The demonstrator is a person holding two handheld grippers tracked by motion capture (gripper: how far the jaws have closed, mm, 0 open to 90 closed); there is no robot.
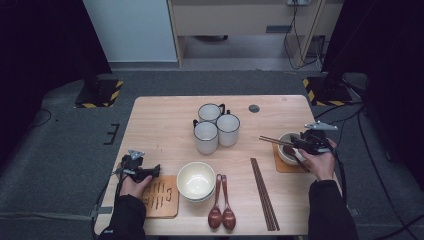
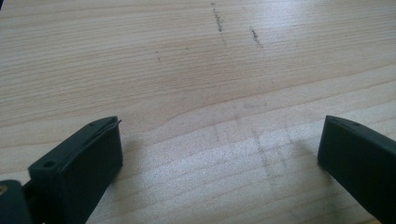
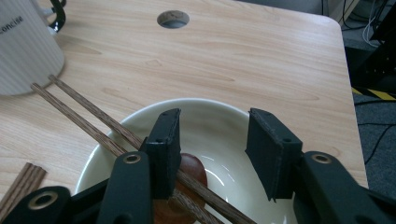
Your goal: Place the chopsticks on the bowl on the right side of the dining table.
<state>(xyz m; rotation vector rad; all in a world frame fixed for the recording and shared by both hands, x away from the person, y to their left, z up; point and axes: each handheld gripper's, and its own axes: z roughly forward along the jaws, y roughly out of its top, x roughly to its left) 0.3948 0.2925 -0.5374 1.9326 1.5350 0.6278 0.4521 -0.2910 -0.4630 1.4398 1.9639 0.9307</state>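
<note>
At the table's right side, my right gripper (image 1: 300, 144) hovers over a white bowl (image 1: 286, 150) that sits on a wooden coaster (image 1: 282, 166). In the right gripper view its jaws (image 3: 215, 116) stand open with nothing between the pads. A pair of brown chopsticks (image 3: 84, 114) lies across the bowl (image 3: 219, 121) and passes under the left jaw. A brown spoon (image 3: 191, 168) rests inside the bowl. My left gripper (image 1: 155, 171) rests low at the table's left edge, open (image 2: 222, 126) over bare wood (image 2: 187, 70).
Three white mugs (image 1: 216, 127) stand at the centre back. A second bowl (image 1: 196, 181) sits front centre, with two brown spoons (image 1: 221, 202) and another chopstick pair (image 1: 264, 194) to its right. A printed coaster (image 1: 161, 196) lies by my left hand. A cable hole (image 1: 254, 108) marks the tabletop.
</note>
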